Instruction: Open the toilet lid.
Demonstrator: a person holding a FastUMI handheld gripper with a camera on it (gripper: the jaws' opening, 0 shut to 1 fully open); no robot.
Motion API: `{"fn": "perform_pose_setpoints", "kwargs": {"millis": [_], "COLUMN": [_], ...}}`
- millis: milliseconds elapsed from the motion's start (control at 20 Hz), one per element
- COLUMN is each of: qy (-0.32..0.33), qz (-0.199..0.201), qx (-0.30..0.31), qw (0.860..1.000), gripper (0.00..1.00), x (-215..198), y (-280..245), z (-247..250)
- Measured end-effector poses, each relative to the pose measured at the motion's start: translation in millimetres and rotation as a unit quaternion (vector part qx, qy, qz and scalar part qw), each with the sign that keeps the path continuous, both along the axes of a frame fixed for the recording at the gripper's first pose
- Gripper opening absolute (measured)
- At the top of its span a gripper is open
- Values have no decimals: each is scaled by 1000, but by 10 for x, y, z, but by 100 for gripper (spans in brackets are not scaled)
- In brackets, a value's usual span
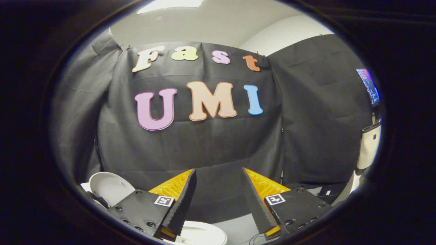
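White porcelain curves just below my gripper (218, 194), whose fingers stand spread apart with nothing between them, I judge ready to hook an edge. Left of the fingers a rounded white toilet lid (109, 187) seems raised already. Beyond hangs the black cloth wall (211, 146).

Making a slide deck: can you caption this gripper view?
Open gripper held high, facing the booth wall; white toilet parts low beside the fingers.

My white toilet lid (109, 186) raised, tilted, low at left beside my spread, empty fingers (185, 194).
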State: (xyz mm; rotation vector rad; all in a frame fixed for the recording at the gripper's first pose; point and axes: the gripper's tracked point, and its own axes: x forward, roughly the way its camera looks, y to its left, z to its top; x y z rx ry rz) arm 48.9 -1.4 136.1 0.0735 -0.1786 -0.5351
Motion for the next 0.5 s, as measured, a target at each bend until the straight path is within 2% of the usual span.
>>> {"fn": "perform_pose_setpoints", "kwargs": {"millis": [250,500], "qy": [16,46], "qz": [5,38], "qx": [15,26], "qw": [1000,998], "gripper": [82,82], "x": [-180,-242], "y": [-425,-683], "z": [-284,-622]}}
